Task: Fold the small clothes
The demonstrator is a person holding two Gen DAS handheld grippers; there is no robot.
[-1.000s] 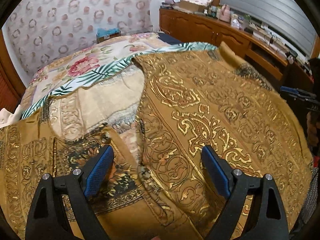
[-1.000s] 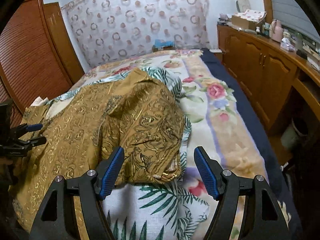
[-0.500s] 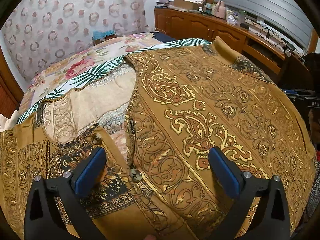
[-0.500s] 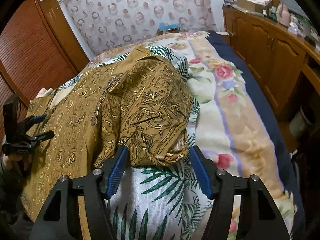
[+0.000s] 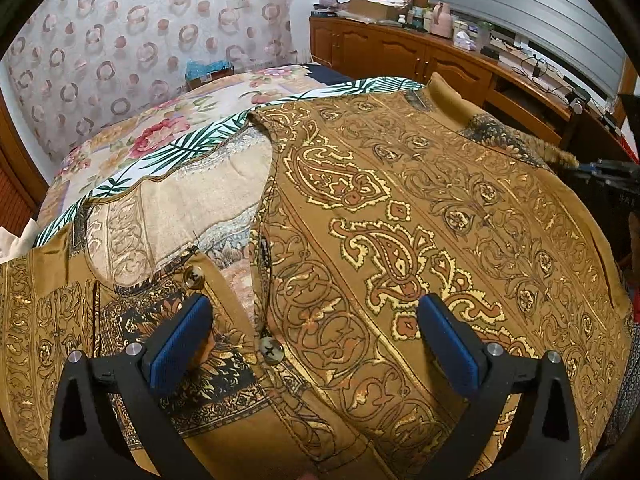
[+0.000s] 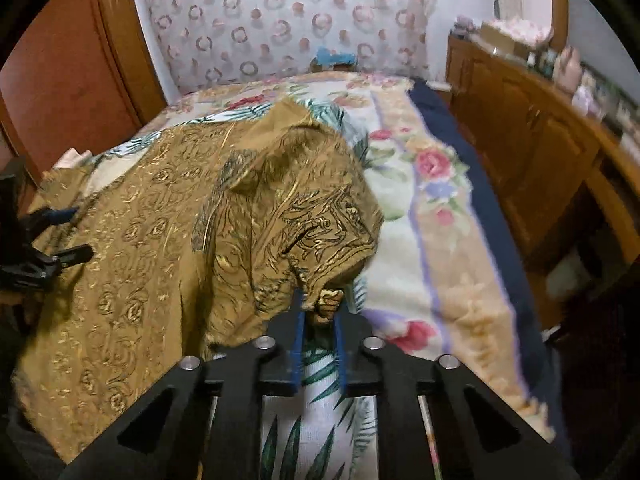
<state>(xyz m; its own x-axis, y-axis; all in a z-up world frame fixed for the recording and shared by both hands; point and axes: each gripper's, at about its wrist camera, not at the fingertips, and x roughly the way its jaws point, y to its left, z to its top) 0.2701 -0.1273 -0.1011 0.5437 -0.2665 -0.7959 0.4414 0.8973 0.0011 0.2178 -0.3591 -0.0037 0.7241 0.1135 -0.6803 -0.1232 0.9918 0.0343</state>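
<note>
You are clamping the right hand-held gripper (image 6: 320, 316) on the cuff of the shirt's sleeve (image 6: 304, 216); its jaws have just been closing, and a small bunch of the brown-gold cloth is now sitting pinched between the blue pads at the lower centre of the right wrist view. From that pinch the shirt (image 6: 132, 248) is spreading away toward the left and upper left of the frame, so the sleeve's long axis is running from your grip back into the body, and any fold is likely going to travel leftward across the cloth. Your right hand is the nearer one to the sleeve. The left hand-held gripper (image 5: 312, 344) is hovering released, jaws spread wide and holding nothing, over the buttoned front placket (image 5: 264, 320) in the lower middle of its own view; in the right wrist view it is showing at the left edge. The shirt is lying open on a bed (image 6: 440, 248) covered in a floral and palm-leaf spread, soft ground that is probably giving under pressure. A patterned curtain (image 5: 132, 52) is hanging across the upper left, and a wooden cabinet (image 5: 408, 52) crowded with small items is running along the upper right.
</note>
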